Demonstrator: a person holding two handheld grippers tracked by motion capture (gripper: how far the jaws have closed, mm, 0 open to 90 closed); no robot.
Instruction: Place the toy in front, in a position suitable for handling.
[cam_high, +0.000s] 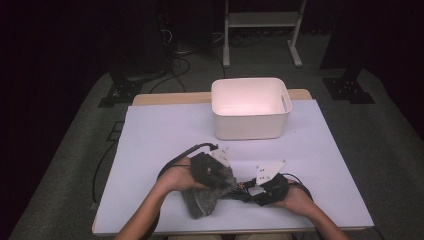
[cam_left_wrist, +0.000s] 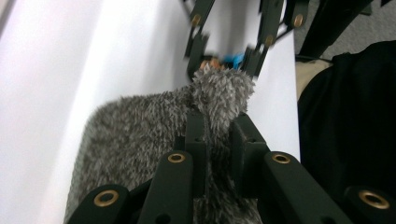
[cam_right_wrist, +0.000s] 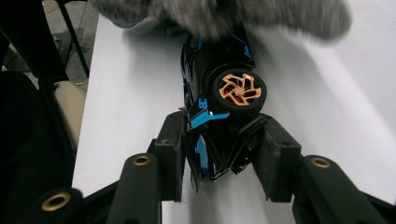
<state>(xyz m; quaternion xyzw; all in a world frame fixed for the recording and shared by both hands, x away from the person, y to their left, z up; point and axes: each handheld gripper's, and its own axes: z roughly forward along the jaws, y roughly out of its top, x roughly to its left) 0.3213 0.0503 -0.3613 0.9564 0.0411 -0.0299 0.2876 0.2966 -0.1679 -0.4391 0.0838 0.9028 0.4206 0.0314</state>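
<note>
A grey fuzzy cloth (cam_high: 201, 201) lies near the front of the table, and my left gripper (cam_high: 224, 180) is shut on its raised right end. In the left gripper view the jaws (cam_left_wrist: 217, 135) pinch a tuft of the cloth (cam_left_wrist: 140, 135). A black toy car (cam_right_wrist: 219, 74) with blue trim and an orange wheel lies on its side between the jaws of my right gripper (cam_right_wrist: 219, 140), which are shut on its rear. The car's front end is hidden under the cloth (cam_right_wrist: 219, 14). In the high view the right gripper (cam_high: 248, 190) faces the left one, with the car (cam_high: 241, 187) between them.
A white plastic bin (cam_high: 251, 107) stands at the back centre of the table, open and lit inside. The pale table cover (cam_high: 165, 130) reaches almost to the table's edges. Cables trail from both grippers. A person's dark clothing (cam_left_wrist: 345, 126) is close by the front edge.
</note>
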